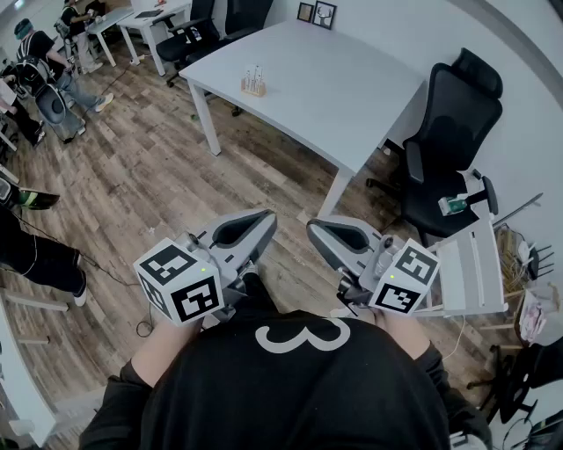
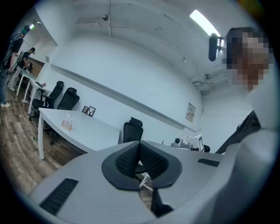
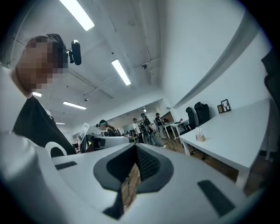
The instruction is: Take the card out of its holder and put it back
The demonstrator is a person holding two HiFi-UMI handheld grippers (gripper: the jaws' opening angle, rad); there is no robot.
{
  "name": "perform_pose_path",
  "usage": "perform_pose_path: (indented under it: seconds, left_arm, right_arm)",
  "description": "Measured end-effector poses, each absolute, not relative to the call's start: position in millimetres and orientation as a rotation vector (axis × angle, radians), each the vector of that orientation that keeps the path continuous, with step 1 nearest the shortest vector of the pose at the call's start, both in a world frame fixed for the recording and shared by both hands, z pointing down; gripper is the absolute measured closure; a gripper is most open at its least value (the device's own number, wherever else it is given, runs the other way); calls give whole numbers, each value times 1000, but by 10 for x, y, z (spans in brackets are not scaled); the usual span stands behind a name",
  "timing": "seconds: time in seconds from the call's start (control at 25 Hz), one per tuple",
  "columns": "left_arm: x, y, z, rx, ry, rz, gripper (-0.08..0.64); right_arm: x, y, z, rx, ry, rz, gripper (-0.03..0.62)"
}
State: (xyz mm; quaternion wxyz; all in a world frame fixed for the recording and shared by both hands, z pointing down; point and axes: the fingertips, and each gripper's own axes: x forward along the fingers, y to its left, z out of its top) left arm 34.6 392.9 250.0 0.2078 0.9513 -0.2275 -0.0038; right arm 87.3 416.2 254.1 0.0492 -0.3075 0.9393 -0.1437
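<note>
A small wooden holder with cards upright in it (image 1: 254, 83) stands on the white table (image 1: 343, 97), far ahead of both grippers. It also shows as a small shape on the table, the holder (image 2: 67, 122) in the left gripper view and the holder (image 3: 200, 136) in the right gripper view. My left gripper (image 1: 266, 217) and right gripper (image 1: 313, 228) are held level close to my body, above the wooden floor. The left gripper (image 2: 140, 145) has its dark pads together with nothing between them. The right gripper (image 3: 134, 147) is likewise shut and empty.
A black office chair (image 1: 453, 132) stands at the table's right side, with a white rack (image 1: 471, 268) near my right hand. People (image 1: 44, 79) and more desks and chairs fill the far left. Two picture frames (image 1: 317, 13) lean at the table's far end.
</note>
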Motion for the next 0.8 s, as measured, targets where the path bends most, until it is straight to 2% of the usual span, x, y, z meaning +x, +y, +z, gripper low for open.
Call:
perform_pose_path:
  seconds: [0.44,0.8]
  left_arm:
    - [238,3424,2647,2650,-626,13,546]
    - [49,2415,2909,2612,-692,60,546]
  right_arm:
    - [767,3648,2654,-996,2867,-435,584]
    - [644,2718,2881,-1017,2841,-542,584]
